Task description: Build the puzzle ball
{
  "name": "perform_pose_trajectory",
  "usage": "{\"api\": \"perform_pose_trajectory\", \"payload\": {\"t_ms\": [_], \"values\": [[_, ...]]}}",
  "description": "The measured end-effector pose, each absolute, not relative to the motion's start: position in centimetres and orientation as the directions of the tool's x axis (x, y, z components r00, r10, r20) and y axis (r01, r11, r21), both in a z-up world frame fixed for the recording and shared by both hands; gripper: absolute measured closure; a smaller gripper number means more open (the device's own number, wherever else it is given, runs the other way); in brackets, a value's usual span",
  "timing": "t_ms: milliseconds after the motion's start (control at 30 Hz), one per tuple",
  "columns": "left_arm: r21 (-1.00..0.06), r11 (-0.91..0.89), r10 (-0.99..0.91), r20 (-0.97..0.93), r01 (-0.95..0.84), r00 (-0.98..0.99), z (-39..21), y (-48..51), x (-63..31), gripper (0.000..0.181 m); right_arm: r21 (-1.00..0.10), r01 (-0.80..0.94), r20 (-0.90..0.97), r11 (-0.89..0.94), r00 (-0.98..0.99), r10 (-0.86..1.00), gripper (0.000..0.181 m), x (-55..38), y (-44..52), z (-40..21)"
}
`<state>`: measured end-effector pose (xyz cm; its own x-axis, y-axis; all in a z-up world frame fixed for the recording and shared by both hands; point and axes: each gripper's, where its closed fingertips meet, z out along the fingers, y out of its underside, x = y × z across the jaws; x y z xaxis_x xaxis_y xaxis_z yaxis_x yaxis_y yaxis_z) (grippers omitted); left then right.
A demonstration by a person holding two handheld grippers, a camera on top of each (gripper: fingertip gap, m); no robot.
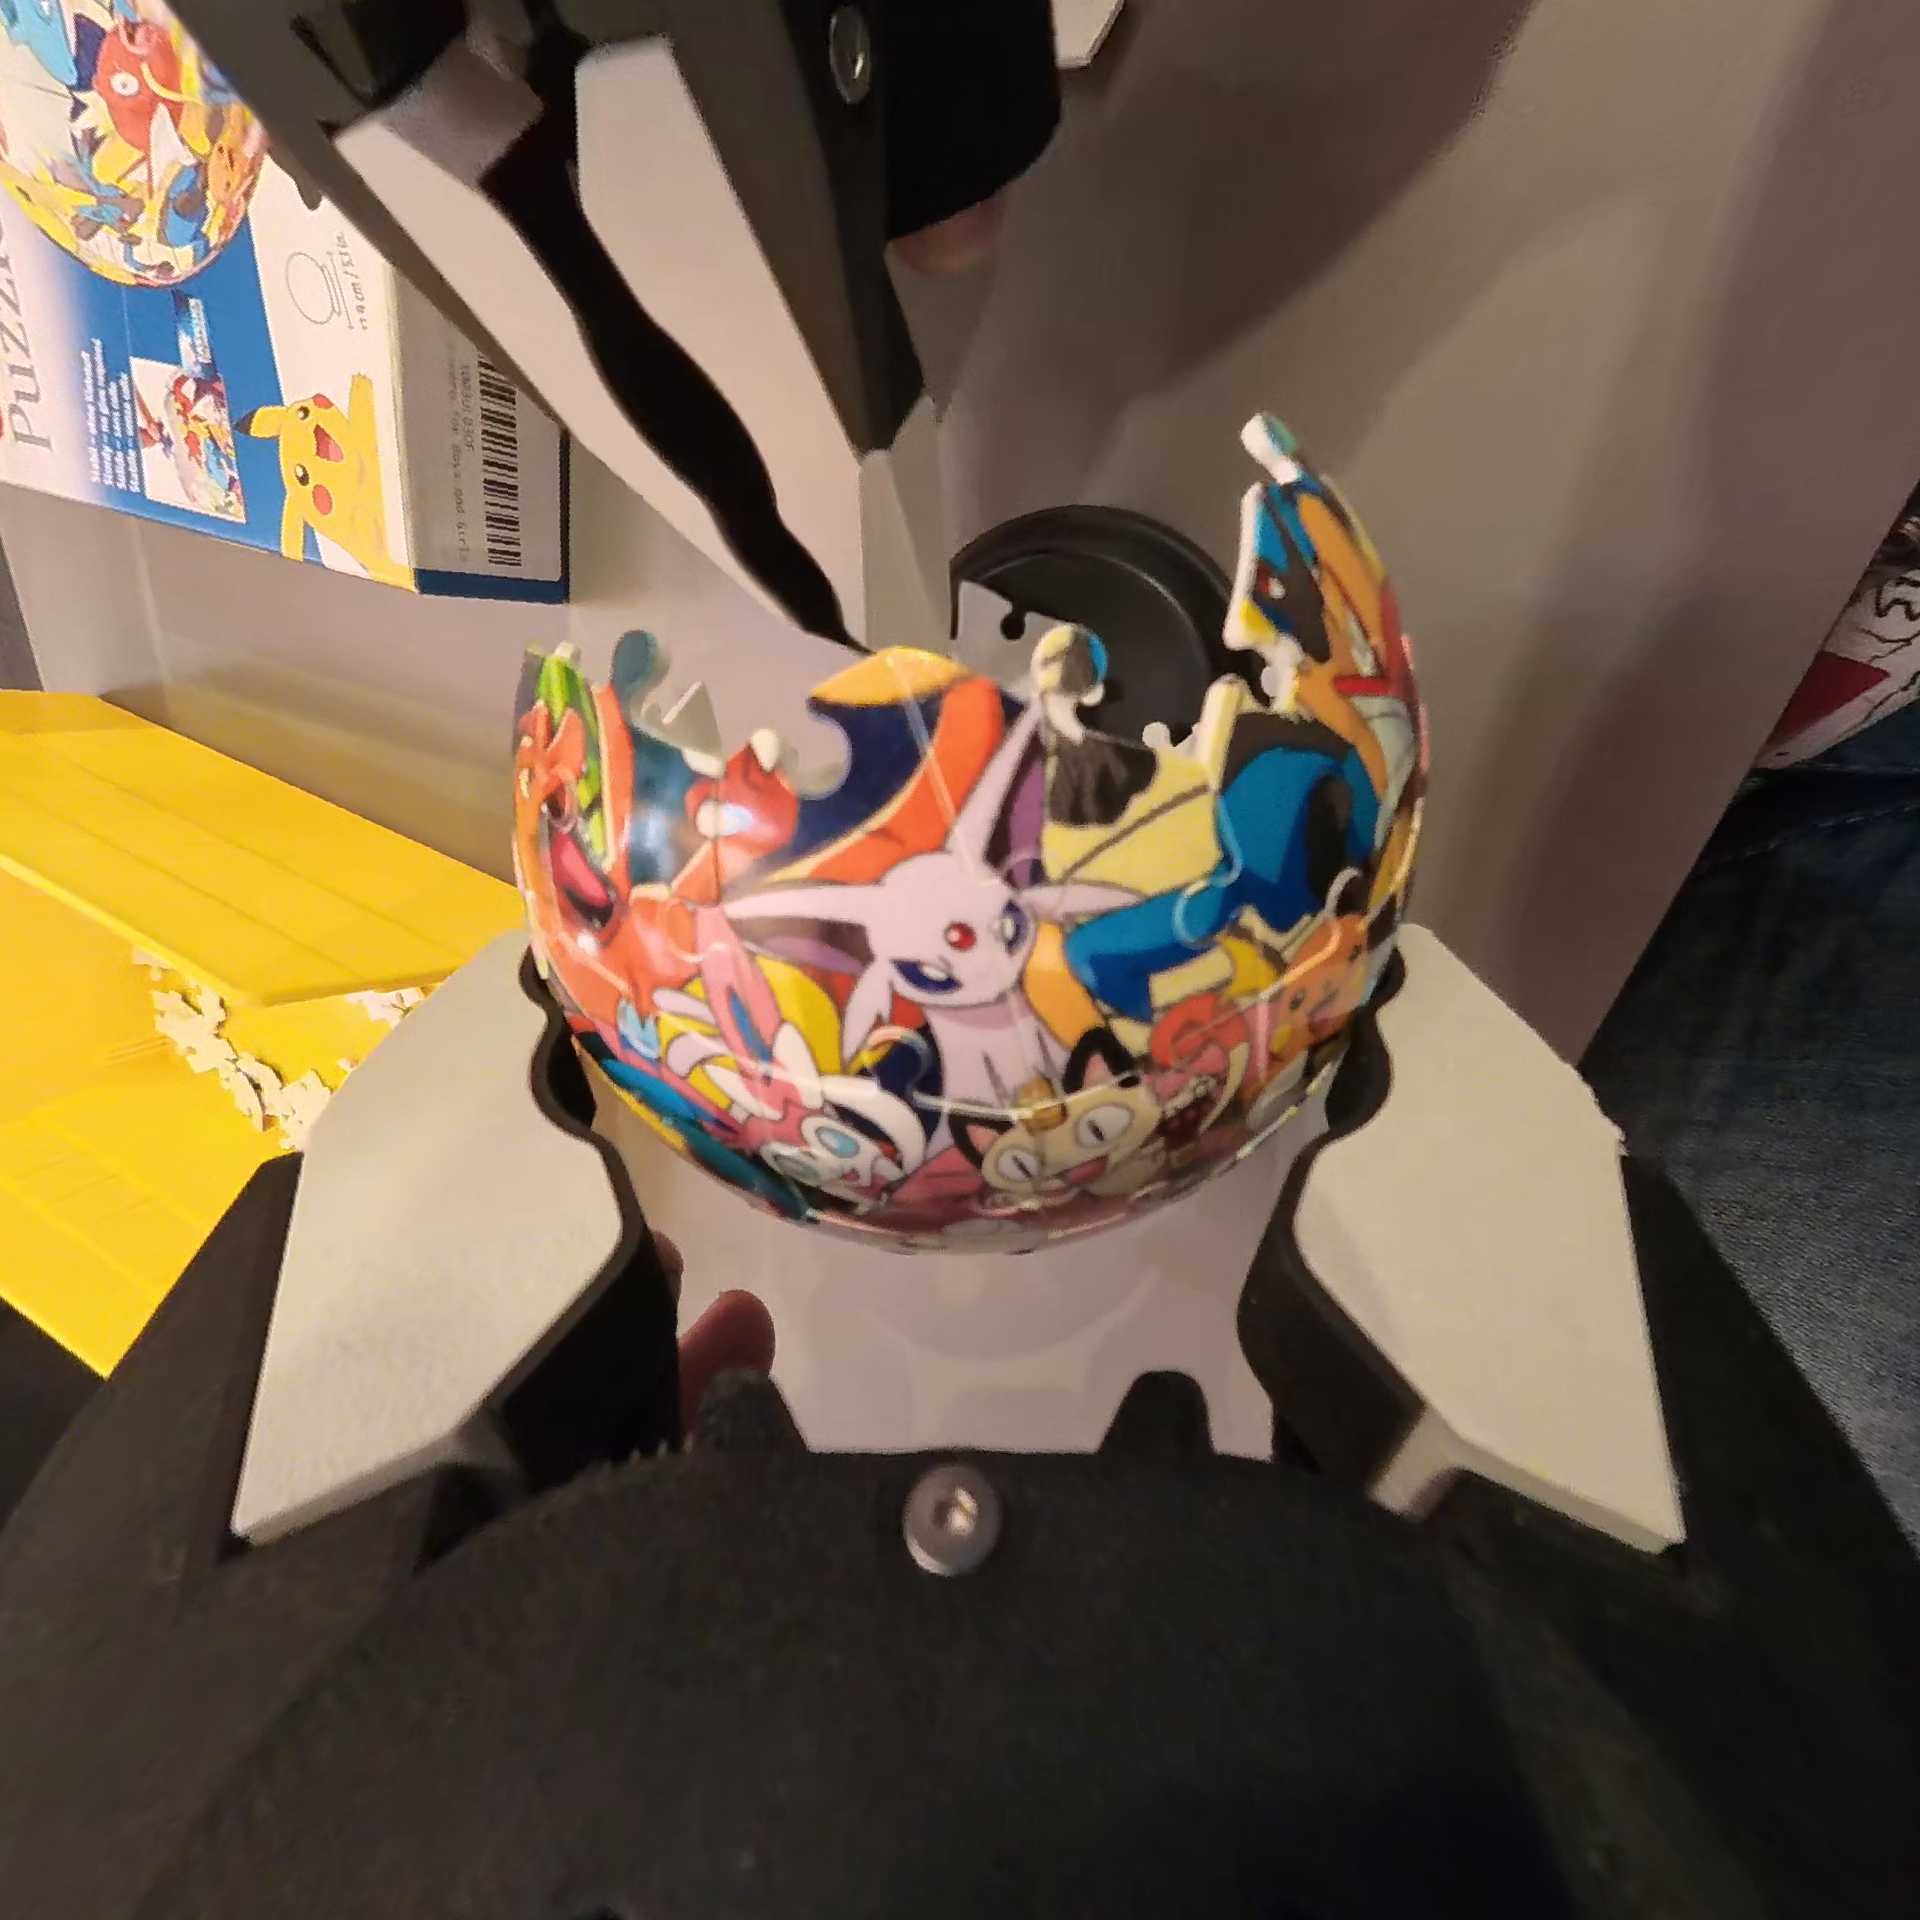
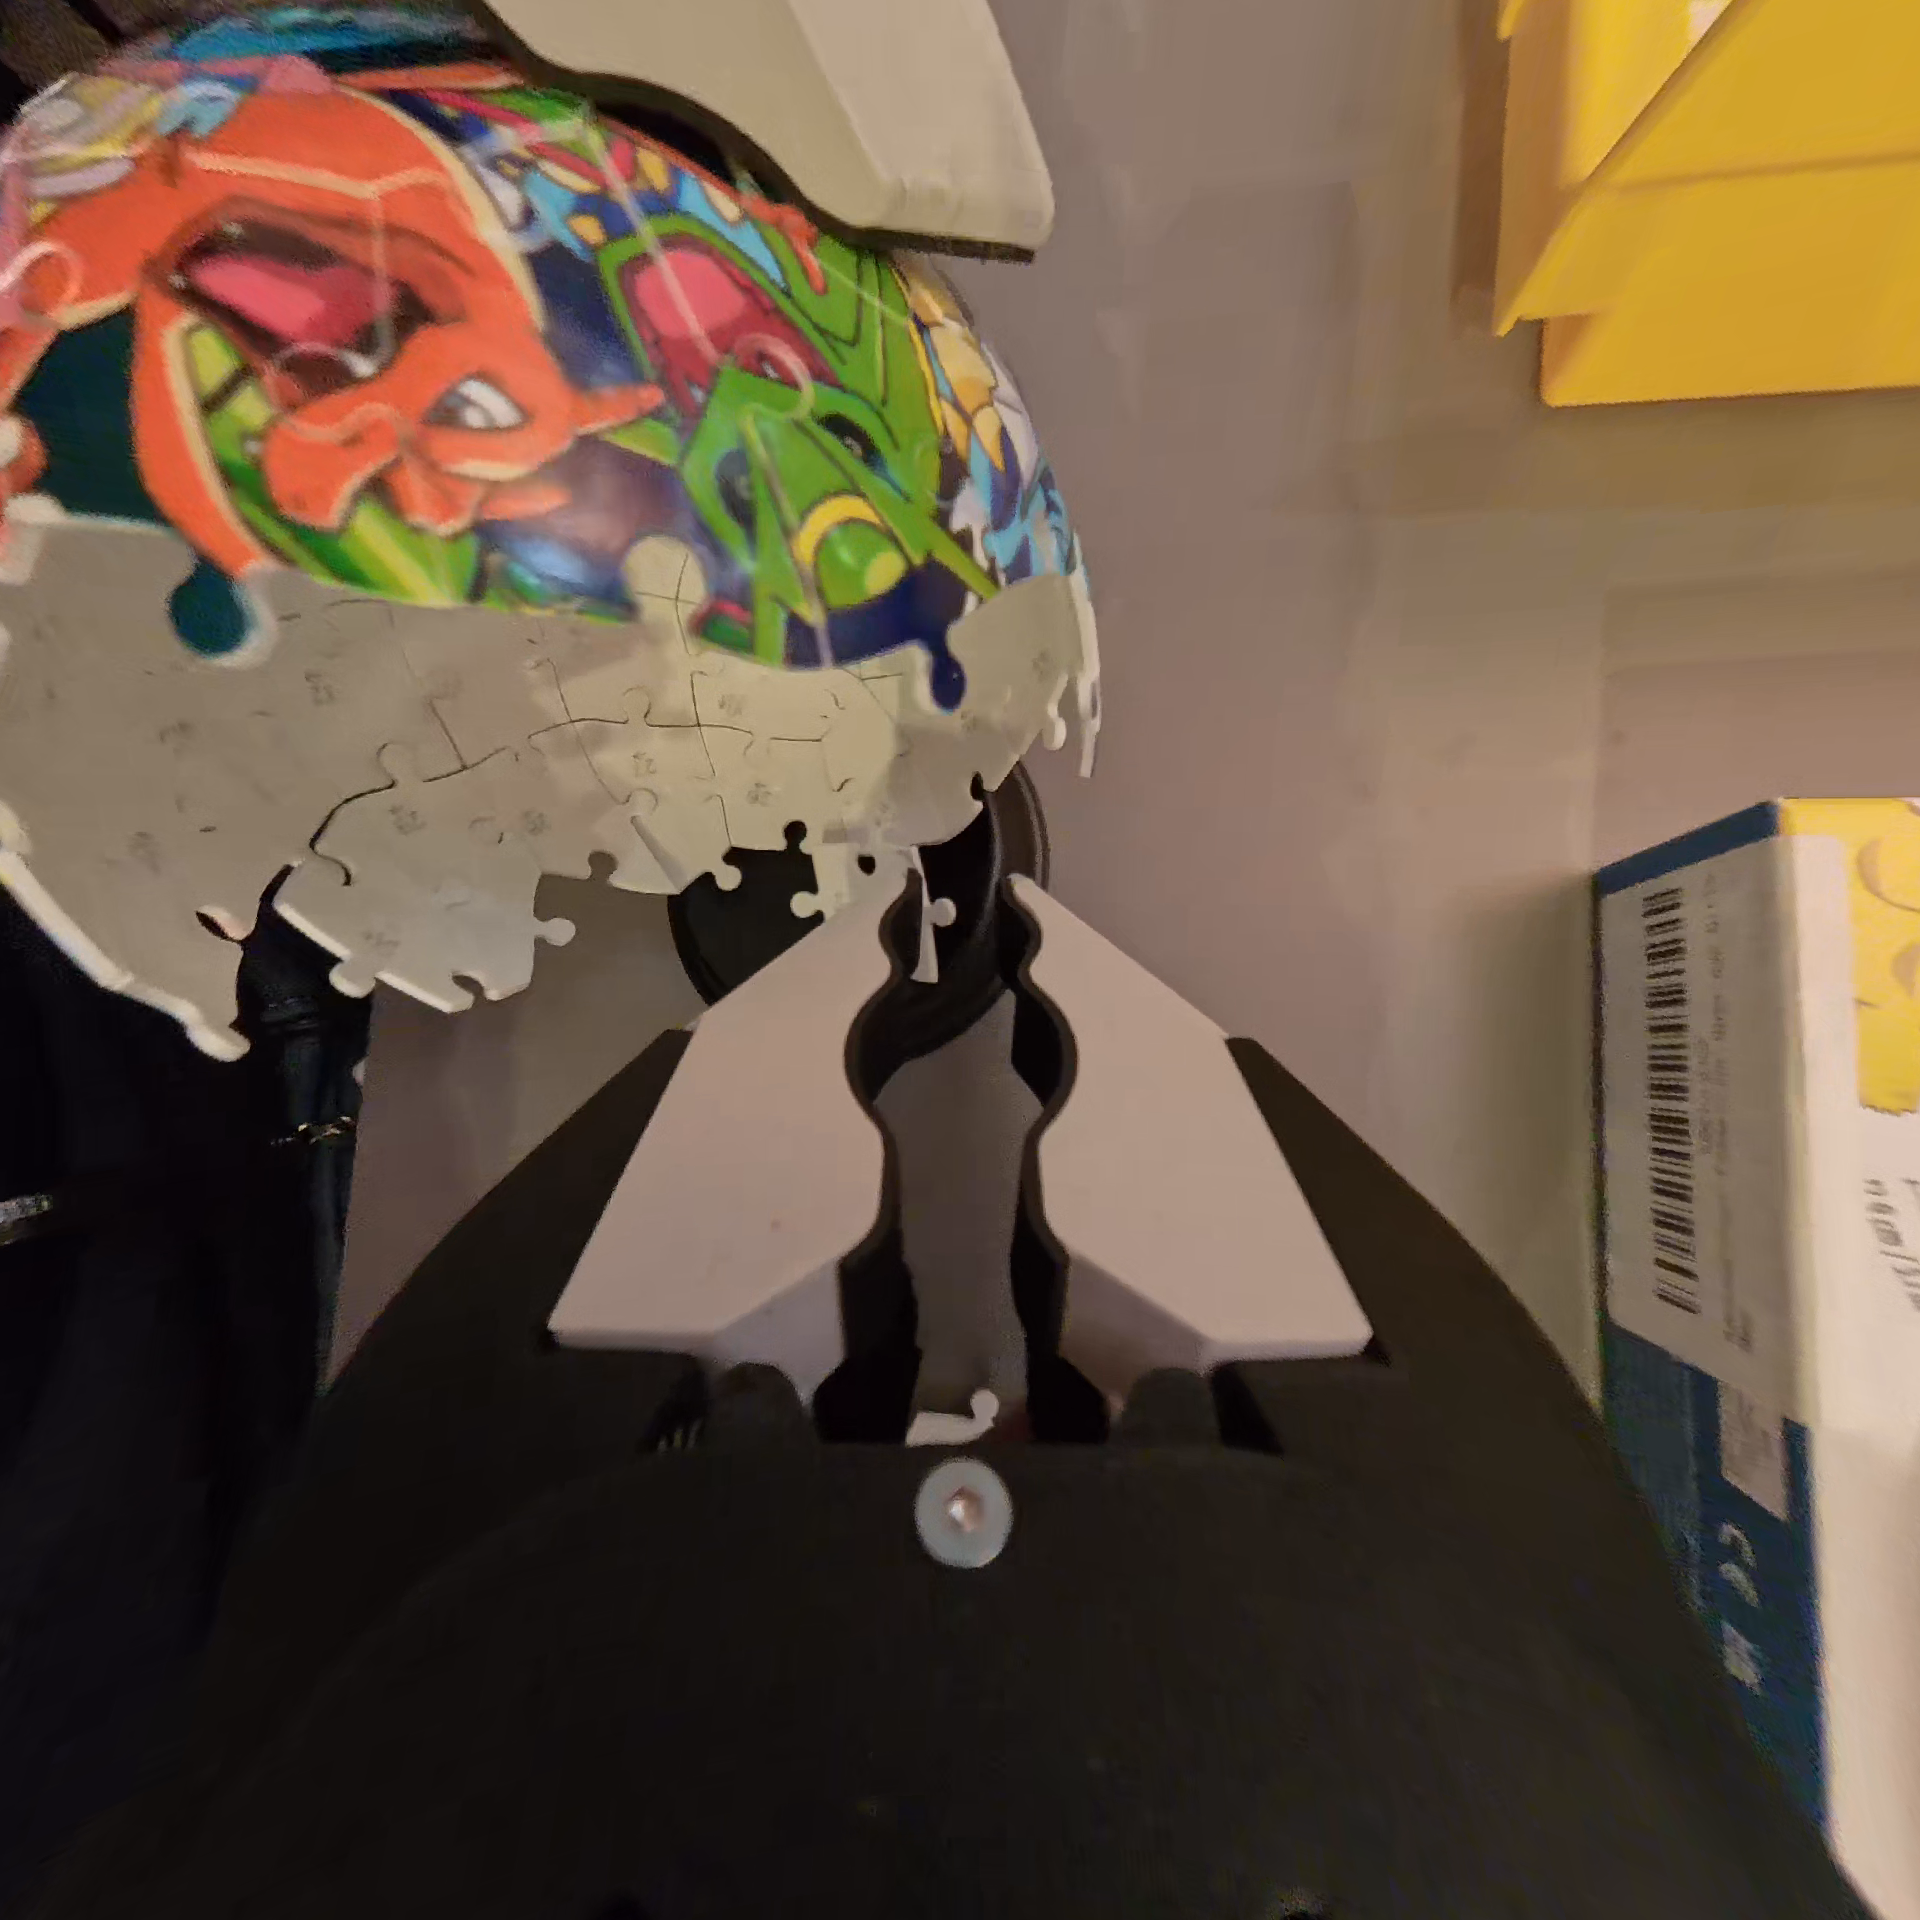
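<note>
The left gripper (image 1: 961, 1039) holds the ball (image 1: 966, 935) between its two fingers, one on each side, low down. The ball is only partly built. It looks like a bowl with a bumpy open top, and bright cartoon animals cover the outside. One tall part sticks up on the right side.

The right gripper (image 2: 961, 914) comes in from the far side. Its fingers are almost closed and pinch a thin white piece (image 2: 928, 940) at the tips. The tips are right at the far rim of the ball. In the right wrist view the grey inside of the ball (image 2: 416, 727) shows.

A black round stand (image 1: 1101, 603) sits on the table (image 1: 1558, 416) just behind the ball. The box (image 1: 260, 343) is far left. A yellow tray (image 1: 156, 883) is on the left, with loose pale pieces (image 1: 239, 1049) in it.
</note>
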<state>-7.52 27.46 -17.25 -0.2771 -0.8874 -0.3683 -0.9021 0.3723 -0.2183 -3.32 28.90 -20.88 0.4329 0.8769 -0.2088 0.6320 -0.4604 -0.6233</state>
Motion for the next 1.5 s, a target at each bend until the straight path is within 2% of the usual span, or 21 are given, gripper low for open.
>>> {"api": "perform_pose_trajectory", "payload": {"t_ms": [233, 800, 1033, 1500], "values": [[-0.217, 0.375, -0.887, -0.368, -0.901, -0.281, -17.3, 27.3, -7.4, 0.043, -0.659, 0.666, -0.190, -0.350, 0.303, 0.934, 0.181, -4.9, 25.9, -21.0], [-0.200, 0.387, -0.882, -0.365, -0.900, -0.298, -17.4, 27.3, -7.4, 0.043, -0.611, 0.722, -0.100, -0.325, 0.337, 0.936, 0.181, -4.1, 27.1, -22.2], [-0.198, 0.385, -0.882, -0.365, -0.901, -0.297, -17.4, 27.3, -7.4, 0.043, -0.686, 0.654, -0.080, -0.318, 0.367, 0.927, 0.181, -5.3, 27.6, -21.7], [-0.187, 0.385, -0.884, -0.358, -0.904, -0.302, -17.7, 27.4, -7.4, 0.044, -0.672, 0.654, -0.045, -0.347, 0.432, 0.901, 0.181, -4.6, 27.7, -22.3]]}}
